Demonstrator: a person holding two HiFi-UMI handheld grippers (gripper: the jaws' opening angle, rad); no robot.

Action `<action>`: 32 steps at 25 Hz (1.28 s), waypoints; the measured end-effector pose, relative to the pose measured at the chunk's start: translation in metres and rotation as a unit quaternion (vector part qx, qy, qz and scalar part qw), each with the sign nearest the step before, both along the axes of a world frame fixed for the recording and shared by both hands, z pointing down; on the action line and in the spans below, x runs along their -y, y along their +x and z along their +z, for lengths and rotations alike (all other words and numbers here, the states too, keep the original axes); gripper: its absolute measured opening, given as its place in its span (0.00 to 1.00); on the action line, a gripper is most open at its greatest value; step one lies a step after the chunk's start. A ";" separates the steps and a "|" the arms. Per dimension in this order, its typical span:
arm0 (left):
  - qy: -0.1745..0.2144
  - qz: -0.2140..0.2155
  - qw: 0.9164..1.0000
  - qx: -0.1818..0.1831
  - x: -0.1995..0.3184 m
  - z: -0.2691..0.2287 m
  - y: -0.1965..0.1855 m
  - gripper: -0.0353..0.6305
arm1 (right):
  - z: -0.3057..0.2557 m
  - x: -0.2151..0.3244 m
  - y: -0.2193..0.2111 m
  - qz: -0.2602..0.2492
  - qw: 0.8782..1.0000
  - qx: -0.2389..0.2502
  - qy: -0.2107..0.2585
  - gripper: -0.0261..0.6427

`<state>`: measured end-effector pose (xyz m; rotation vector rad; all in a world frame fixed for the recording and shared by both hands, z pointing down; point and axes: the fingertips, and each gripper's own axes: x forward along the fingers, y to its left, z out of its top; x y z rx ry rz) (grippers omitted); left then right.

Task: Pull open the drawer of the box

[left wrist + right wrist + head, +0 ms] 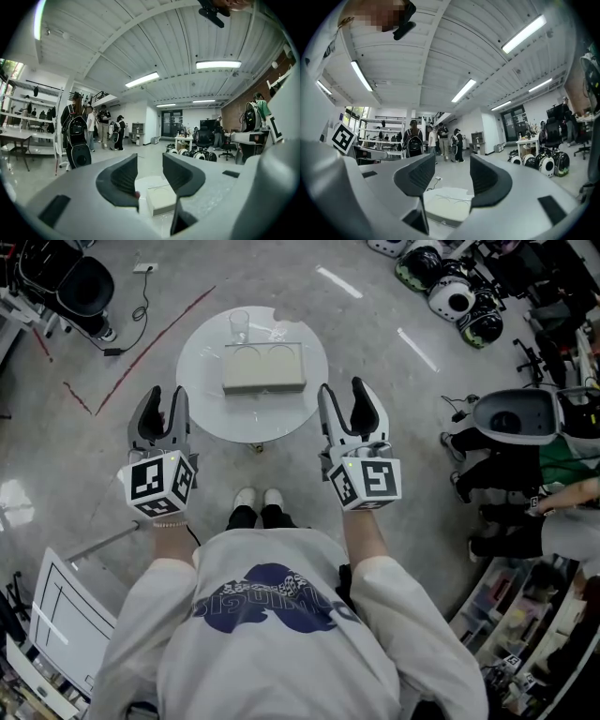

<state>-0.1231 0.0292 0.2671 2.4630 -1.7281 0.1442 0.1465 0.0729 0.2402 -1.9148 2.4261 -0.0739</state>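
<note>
Left tool [164,399]: jaws spread, nothing between the pads; held level above the floor, near the worktop's left edge, apart from the box.
Right tool [343,395]: jaws spread, nothing between the pads; held level near the worktop's right edge, apart from the box.
Marker cubes: one on the back of each tool, left [157,484] and right [367,482], close to the person's wrists.
Box [264,368]: flat, beige, rectangular, lying near the middle of the worktop; two curved lines show on its top; it lies ahead of and below both tools, between their lines of aim.
Drawer: cannot be told apart from the body of the box in any view; the box's outline looks whole from the head view.
Worktop [202,381]: small, round, white, standing on the grey floor [375,324] straight in front of the person.
Cup [239,326]: clear, upright, at the far edge of the worktop, just behind the box's left corner.
Person: stands facing the worktop, white shoes [258,498] just short of its near edge, both arms forward.
Floor marks: red lines [150,343] to the left of the worktop.
Background: people with backpacks [96,126] stand well away, seen in both gripper views.
</note>
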 end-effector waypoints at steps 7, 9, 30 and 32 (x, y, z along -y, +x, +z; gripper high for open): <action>-0.024 -0.007 1.000 -0.003 0.004 0.012 0.009 0.28 | 0.004 0.008 0.010 -0.007 1.000 -0.006 -0.011 0.35; -0.034 -0.012 0.999 -0.005 0.005 0.017 0.012 0.28 | 0.007 0.012 0.012 -0.013 1.000 -0.008 -0.014 0.35; -0.083 -0.042 0.996 0.000 0.040 0.057 0.007 0.28 | 0.038 0.077 -0.011 -0.061 0.997 -0.004 -0.044 0.35; -0.092 -0.033 0.995 0.000 0.049 0.064 0.005 0.28 | 0.040 0.081 -0.017 -0.058 0.997 -0.007 -0.048 0.35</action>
